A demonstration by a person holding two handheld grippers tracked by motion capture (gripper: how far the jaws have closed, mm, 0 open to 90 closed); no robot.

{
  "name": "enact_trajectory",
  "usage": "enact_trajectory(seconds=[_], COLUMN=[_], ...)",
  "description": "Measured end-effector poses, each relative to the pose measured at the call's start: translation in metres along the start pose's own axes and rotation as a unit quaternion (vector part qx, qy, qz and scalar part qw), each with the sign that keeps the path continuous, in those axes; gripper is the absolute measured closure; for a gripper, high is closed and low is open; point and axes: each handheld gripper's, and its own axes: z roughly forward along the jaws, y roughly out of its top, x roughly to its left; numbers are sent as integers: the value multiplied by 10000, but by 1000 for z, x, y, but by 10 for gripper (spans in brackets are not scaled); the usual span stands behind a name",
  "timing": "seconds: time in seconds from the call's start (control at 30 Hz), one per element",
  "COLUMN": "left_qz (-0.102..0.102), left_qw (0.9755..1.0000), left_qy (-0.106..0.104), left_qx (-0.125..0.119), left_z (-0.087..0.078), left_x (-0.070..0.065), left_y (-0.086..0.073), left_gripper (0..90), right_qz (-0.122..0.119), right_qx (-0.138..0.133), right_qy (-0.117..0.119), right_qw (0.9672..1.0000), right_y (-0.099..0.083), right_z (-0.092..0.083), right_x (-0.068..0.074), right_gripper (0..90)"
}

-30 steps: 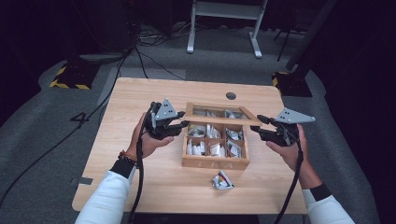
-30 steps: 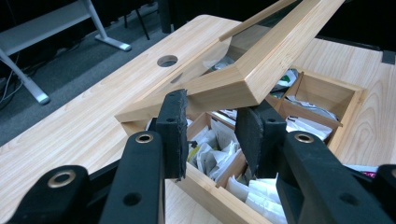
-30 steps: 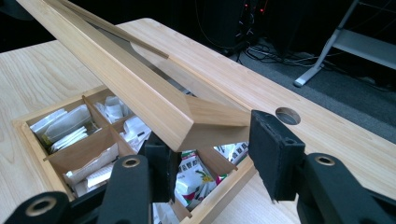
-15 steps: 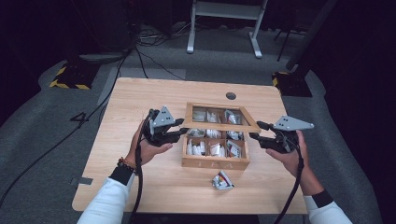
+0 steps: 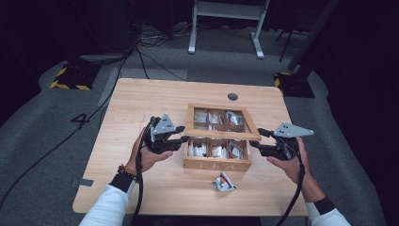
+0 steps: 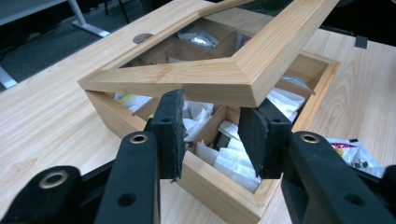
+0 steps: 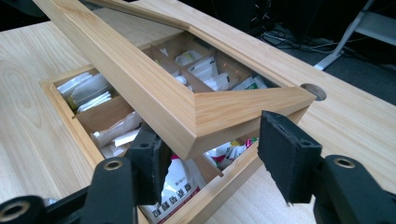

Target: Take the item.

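Note:
A wooden compartment box [image 5: 216, 162] full of small packets sits mid-table, its windowed lid [image 5: 221, 134] hinged at the back and held partly raised. My left gripper [image 5: 184, 140] is at the lid's front left corner. In the left gripper view the pads stand close together at the underside of that lid [image 6: 187, 77] corner, gripping it. My right gripper [image 5: 254, 141] is at the front right corner. In the right gripper view the lid [image 7: 154, 93] corner lies between the jaws, which have just been opening, and the pads stand off it.
A loose crumpled packet [image 5: 224, 182] lies on the table in front of the box. A round cable hole [image 5: 232, 97] sits behind the box. The table edge is close to both forearms. A white frame stands on the floor beyond.
The lid's front edge has come down toward the box. My left hand has sunk with it. The right gripper's jaws have spread wider.

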Motion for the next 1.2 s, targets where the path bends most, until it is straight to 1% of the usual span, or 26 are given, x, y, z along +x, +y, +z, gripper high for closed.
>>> enact_trajectory(seconds=[0.07, 0.2, 0.27, 0.4, 0.77, 0.9, 1.0, 1.2], left_qz=[2, -14, 14, -4, 23, 32, 43, 32], left_qw=[10000, 10000, 10000, 9999, 9998, 9996, 9995, 9993], left_qy=[-16, -75, -66, -91, -112, -129, -128, -152], left_qx=[9, 36, 56, 80, 177, 232, 269, 338], left_z=[1, 2, 3, 4, 8, 9, 10, 12], left_x=[-1, -1, -2, -3, -5, -6, -7, -9], left_y=[-2, -6, -8, -11, -19, -22, -24, -26], left_gripper=[598, 593, 590, 586, 576, 576, 573, 574], right_qz=[-16, 34, 48, 18, 113, 87, 23, 24], right_qx=[19, 48, 61, 99, 169, 222, 270, 320], right_qy=[14, 77, 108, 157, 264, 267, 221, 217], right_qw=[10000, 10000, 9999, 9998, 9994, 9994, 9994, 9992], right_y=[-2, -6, -7, -9, -17, -19, -21, -24], right_z=[1, 2, 2, 3, 6, 7, 8, 9], right_x=[1, 1, 2, 4, 5, 7, 9, 12], right_gripper=[435, 416, 402, 375, 342, 333, 329, 323])
